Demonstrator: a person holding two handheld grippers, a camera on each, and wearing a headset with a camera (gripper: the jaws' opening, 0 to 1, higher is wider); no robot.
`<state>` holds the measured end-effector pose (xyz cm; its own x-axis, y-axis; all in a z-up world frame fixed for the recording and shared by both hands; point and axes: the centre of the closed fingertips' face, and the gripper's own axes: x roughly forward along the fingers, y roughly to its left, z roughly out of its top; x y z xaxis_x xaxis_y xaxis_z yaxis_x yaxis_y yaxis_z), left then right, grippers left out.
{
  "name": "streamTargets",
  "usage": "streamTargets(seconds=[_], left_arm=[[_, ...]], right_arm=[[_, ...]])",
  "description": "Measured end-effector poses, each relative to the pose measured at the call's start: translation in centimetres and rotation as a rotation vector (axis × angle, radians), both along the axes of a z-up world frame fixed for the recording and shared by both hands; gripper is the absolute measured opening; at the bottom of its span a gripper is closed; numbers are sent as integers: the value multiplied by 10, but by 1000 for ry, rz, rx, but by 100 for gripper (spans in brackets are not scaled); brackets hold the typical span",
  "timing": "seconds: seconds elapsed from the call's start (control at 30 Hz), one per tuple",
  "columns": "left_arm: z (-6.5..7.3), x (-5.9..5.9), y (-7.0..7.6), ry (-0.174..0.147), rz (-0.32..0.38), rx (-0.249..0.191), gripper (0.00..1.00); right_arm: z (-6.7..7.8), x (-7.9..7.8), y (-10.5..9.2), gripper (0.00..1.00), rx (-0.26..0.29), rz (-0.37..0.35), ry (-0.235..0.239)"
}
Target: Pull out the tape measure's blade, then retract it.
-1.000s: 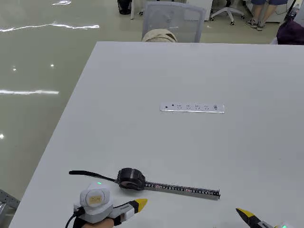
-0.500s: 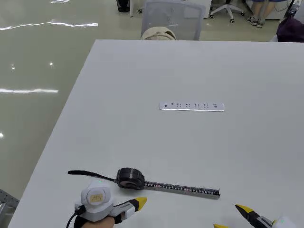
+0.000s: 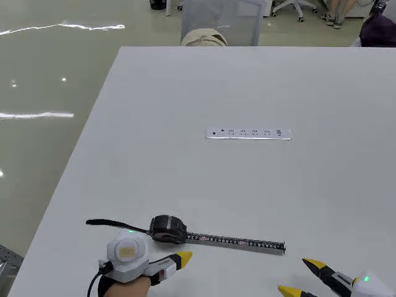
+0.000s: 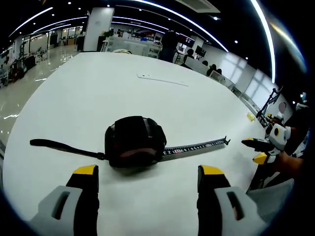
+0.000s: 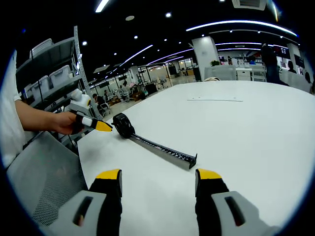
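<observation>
The tape (image 3: 168, 228) lies low and left on the bench (image 3: 247, 80), its blade (image 3: 238, 242) out rightward exactly as a second ago. The right gripper (image 3: 299, 276) has edged in near the blade's tip, and the left gripper (image 4: 148, 170) sits just behind the case. Both grippers' fingers (image 5: 109, 173) are wide and empty. Retraction looks pending.

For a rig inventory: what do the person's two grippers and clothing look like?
The left gripper and right gripper match: black jaws tipped yellow on pale grey bodies, each with a green light. A black cable trails from the left one. The person wears a white sleeve.
</observation>
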<state>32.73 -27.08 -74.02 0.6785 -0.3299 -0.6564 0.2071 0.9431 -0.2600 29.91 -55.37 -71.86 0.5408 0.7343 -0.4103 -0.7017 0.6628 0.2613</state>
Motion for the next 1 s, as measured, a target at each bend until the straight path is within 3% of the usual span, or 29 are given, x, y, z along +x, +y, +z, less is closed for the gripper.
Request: streamTargets(seconds=[1.0], left_arm=[[-6,20,-4,10,44,6,80]], right_arm=[[-4,20,2,58,14,33,7]])
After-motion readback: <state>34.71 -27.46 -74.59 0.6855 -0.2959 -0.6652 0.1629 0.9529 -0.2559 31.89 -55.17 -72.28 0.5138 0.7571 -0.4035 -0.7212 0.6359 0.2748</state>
